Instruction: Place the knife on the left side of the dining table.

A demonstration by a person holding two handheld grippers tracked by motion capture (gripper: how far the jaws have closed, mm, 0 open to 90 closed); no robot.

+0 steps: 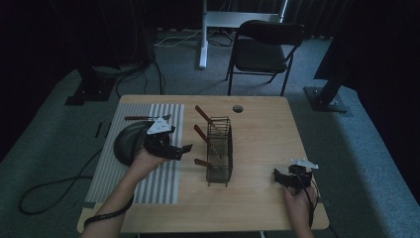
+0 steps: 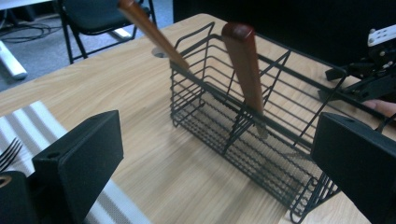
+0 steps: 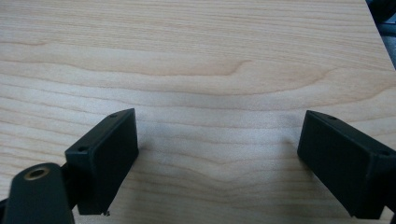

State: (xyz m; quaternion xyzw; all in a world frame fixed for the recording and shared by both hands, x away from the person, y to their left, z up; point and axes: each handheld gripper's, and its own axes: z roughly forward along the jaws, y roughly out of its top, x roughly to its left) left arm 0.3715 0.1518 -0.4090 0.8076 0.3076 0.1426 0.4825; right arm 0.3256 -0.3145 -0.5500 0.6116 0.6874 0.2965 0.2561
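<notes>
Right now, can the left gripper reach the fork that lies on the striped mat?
Probably yes. The left gripper is open and empty, and the fork lies uncovered on the striped mat, beyond the dark bowl; nothing blocks it.

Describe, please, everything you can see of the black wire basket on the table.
The wire basket is a long, narrow caddy of thin black wire, with cross dividers forming compartments. It stands upright on the bare wooden table, just right of the striped mat. Three wooden-handled utensils lean in it, handles tilted toward the mat. Neither gripper touches it.
</notes>
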